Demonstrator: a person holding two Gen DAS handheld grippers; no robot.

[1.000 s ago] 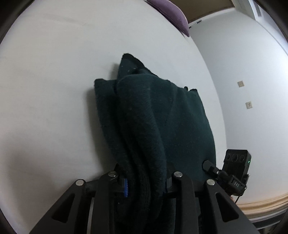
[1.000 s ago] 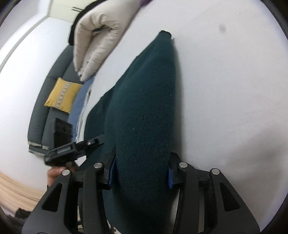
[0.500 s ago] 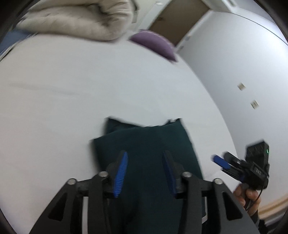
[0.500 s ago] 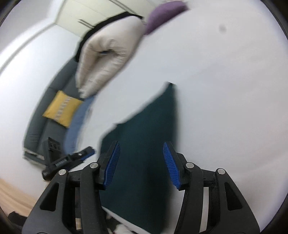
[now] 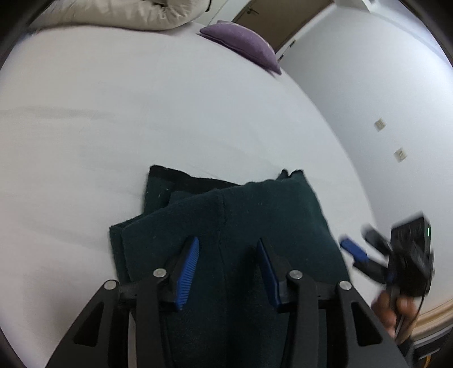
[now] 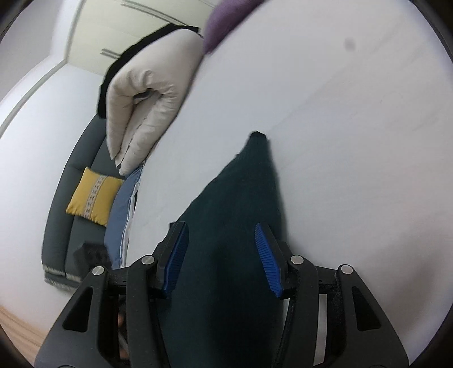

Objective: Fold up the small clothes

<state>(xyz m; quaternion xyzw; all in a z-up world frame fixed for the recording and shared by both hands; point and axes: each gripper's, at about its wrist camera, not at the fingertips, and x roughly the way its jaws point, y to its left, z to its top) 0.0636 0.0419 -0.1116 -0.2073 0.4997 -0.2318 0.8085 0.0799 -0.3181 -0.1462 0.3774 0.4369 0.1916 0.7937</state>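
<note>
Dark green knit garment [image 5: 226, 215] lies folded in layers on white bed sheet [image 5: 141, 113], fold apparently done; left gripper [image 5: 226, 254] jaws closing w/ nothing pinched, right gripper [image 6: 219, 243] parted, empty, above cloth; maybe more folds left.

A white bed [image 5: 141, 113] fills the frame. A folded dark green garment [image 5: 232, 220] lies low at centre. At its top edge rest a cream duvet [image 5: 127, 14] and purple pillow [image 5: 240, 45].
</note>
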